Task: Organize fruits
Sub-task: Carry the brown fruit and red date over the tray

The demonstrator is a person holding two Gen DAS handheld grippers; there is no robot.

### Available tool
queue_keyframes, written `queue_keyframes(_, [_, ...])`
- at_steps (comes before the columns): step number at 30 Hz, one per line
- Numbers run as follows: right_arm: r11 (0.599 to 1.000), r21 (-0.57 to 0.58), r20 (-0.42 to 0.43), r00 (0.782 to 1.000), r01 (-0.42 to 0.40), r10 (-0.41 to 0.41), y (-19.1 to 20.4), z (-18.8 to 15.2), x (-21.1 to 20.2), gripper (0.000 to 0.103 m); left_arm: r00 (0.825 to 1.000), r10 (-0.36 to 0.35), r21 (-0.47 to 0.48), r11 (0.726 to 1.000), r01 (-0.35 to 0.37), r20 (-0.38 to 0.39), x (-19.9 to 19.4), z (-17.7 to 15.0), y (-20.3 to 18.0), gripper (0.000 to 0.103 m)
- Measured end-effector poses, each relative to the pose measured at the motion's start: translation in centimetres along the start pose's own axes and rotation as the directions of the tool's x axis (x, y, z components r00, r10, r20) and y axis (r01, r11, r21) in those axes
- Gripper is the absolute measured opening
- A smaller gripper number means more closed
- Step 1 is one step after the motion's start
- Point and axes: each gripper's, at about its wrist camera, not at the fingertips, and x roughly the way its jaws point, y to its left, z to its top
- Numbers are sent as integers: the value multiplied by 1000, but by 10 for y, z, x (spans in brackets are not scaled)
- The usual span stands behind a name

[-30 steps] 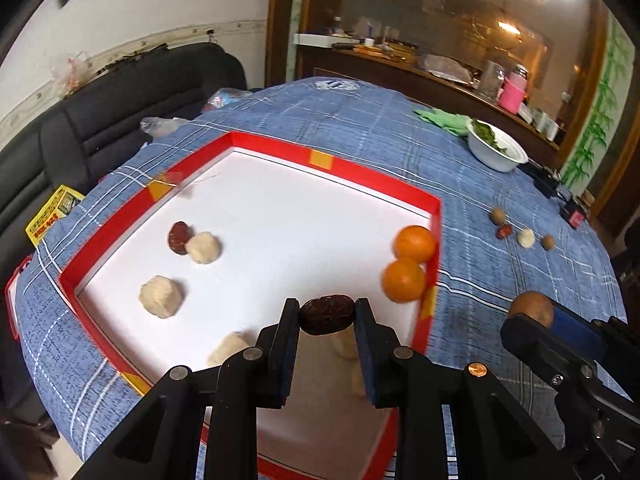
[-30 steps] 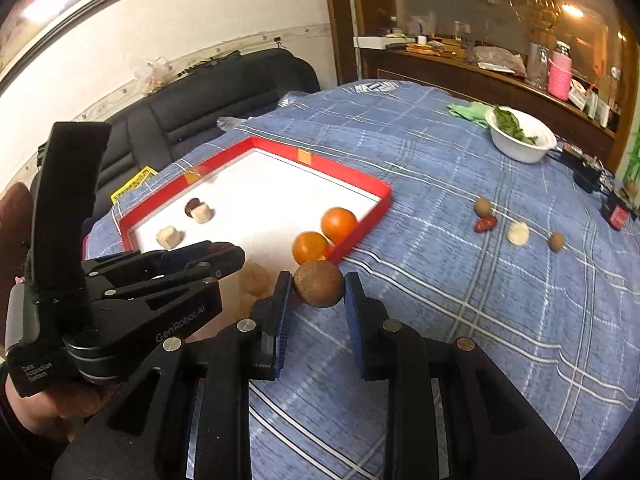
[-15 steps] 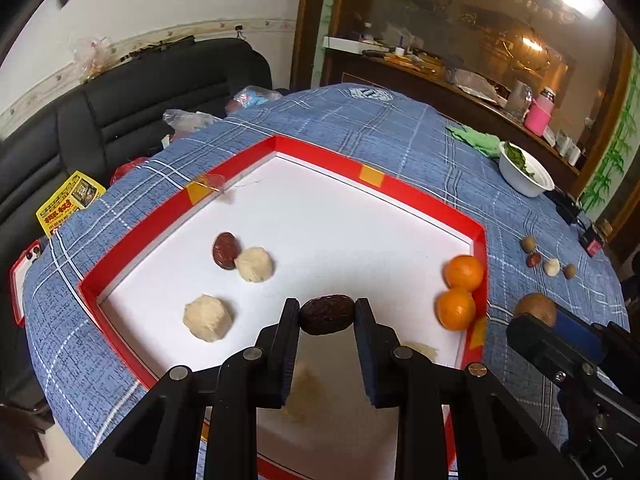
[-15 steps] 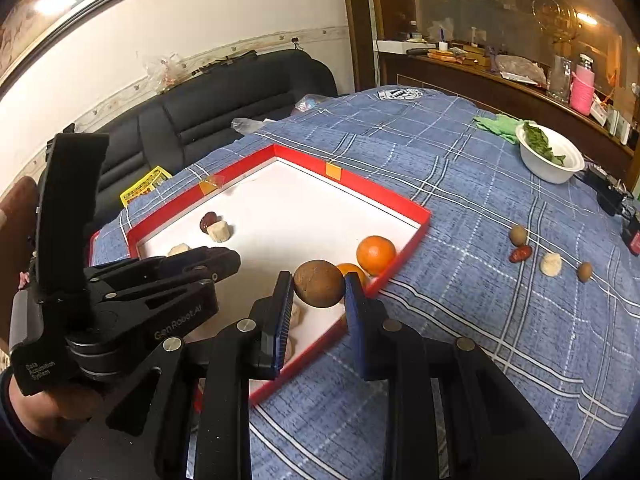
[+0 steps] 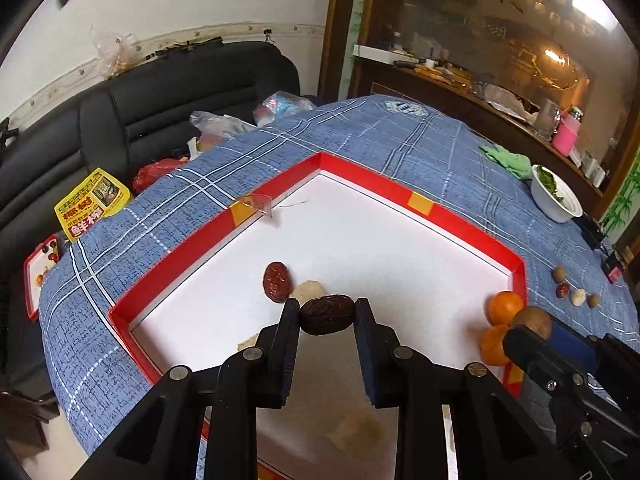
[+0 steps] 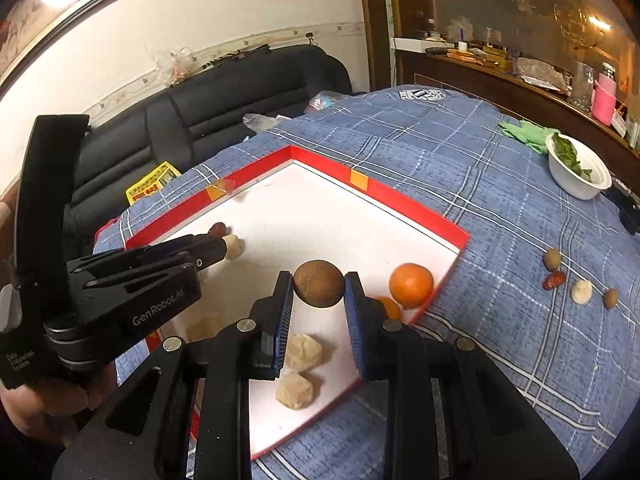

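Date — pinched in left hand-held gripper, above tray

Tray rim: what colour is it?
Red, with small orange patches; the tray rim shows best in the left wrist view.

Landmark: red-rimmed tray. Its middle and far half are bare white floor, open from above. Blockers: two oranges against the right rim; pale lumps near the front edge; a dark date beside another lump left of centre. Right of the tray, tablecloth is open up to four small fruits and the white bowl.
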Motion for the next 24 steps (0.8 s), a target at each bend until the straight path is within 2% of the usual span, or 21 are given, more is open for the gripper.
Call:
queue_keyframes(7, [1000,7,-6,1000,-8,8,-5,6,12,25,999,38,11,999,-38,-8,13,4,1,26])
queue_keyframes(24, [1000,16,-42,999,0,1,-15,22,45,25,997,82,54,995,-82,-5,44,40,-12,26])
